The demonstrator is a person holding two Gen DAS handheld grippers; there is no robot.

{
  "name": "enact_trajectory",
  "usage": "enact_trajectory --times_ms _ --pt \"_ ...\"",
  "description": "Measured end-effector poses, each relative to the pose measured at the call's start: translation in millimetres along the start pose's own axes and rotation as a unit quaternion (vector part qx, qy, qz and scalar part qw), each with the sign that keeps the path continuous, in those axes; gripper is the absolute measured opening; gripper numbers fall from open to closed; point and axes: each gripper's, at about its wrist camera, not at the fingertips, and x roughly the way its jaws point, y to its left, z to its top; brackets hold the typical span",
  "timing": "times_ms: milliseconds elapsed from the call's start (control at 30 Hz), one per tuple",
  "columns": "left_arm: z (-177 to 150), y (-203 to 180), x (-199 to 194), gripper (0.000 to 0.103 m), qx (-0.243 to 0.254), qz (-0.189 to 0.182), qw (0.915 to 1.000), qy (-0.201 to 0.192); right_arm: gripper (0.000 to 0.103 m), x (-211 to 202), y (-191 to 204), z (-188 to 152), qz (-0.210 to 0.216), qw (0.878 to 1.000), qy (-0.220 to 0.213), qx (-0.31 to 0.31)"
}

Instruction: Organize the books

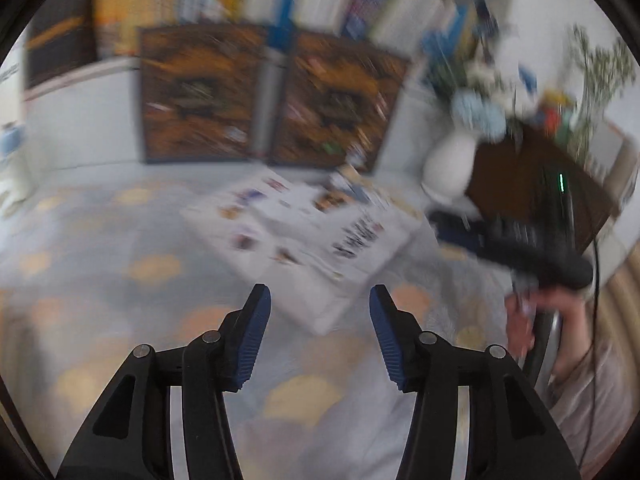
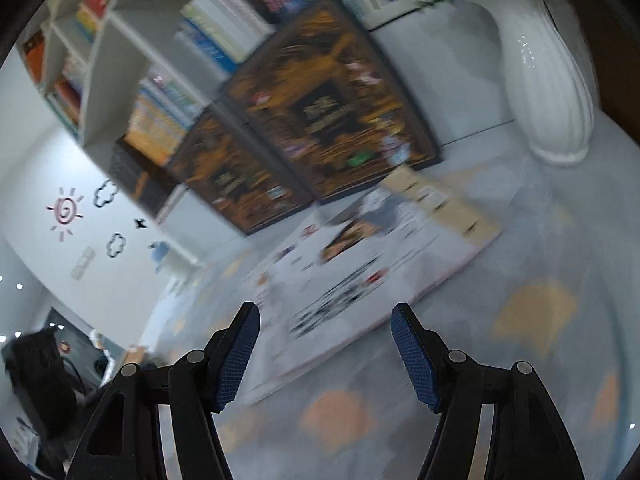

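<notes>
We see a blurred view over a pale cloth (image 1: 120, 240) dotted with orange patches. A large white book (image 1: 304, 232) lies flat on it, its cover up, just ahead of our left tongs (image 1: 320, 300). Those tongs stand apart with nothing between their blue pads. Our right tongs (image 2: 325, 316) are also spread, empty, hovering near the same white book (image 2: 360, 276). Behind it, two dark brown books (image 2: 320, 120) stand upright, leaning against a white bookshelf (image 2: 120, 40) filled with books. A white ribbed vase (image 2: 548, 92) with pale blue flowers stands to the right of them. In the left view, a hand (image 1: 524, 320) holds the other black tool.
</notes>
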Motion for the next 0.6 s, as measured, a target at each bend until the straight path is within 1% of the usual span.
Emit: enact_trajectory --times_ms 67,167,200,267,300,333,367,400,433,500,533,600 --pt "1.5 -13.7 36.8 0.049 -0.003 0.0 0.9997 0.024 0.067 10.3 -18.1 16.5 -0.021 1.0 0.0 -0.001" --pt "5.2 -20.7 64.7 0.049 -0.022 -0.005 0.9994 0.025 0.067 21.1 -47.2 39.4 -0.029 1.0 -0.006 0.01" --pt "7.2 -21.6 74.3 0.05 -0.028 0.006 0.9991 0.031 0.067 26.5 -57.3 48.5 -0.041 0.999 -0.003 0.015" --pt "7.7 -22.3 90.4 0.052 -0.031 0.04 0.9973 0.054 0.067 33.1 -68.2 58.2 -0.053 0.998 0.005 0.018" --pt "7.8 -21.9 95.3 0.055 -0.029 0.052 0.9964 0.06 0.067 37.5 -73.4 63.2 -0.065 0.998 0.006 0.018" --pt "8.2 -22.8 95.3 0.059 -0.02 0.053 0.9971 0.05 0.067 42.5 -76.1 66.8 -0.071 0.997 0.01 0.015" --pt "8.2 -23.8 96.3 0.065 -0.011 0.059 0.997 0.049 0.067 47.7 -77.6 68.4 -0.073 0.997 0.017 0.011" --pt "8.1 -24.1 98.7 0.066 -0.008 0.06 0.9967 0.054 0.067 54.1 -78.4 69.7 -0.073 0.997 0.027 0.007" --pt "7.9 -24.5 98.4 0.066 -0.007 0.054 0.9972 0.052 0.068 63.5 -78.6 68.9 -0.066 0.997 0.045 0.004" --pt "9.9 -24.5 100.5 0.066 -0.004 0.046 0.9974 0.056 0.07 68.0 -73.3 65.9 -0.057 0.997 0.051 -0.014" --pt "9.9 -25.4 100.8 0.066 0.0 0.044 0.9974 0.058 0.071 70.0 -68.0 64.7 -0.061 0.996 0.06 -0.029" --pt "9.5 -26.7 101.7 0.067 0.005 0.055 0.9967 0.059 0.073 72.0 -59.7 61.6 -0.076 0.993 0.075 -0.047"
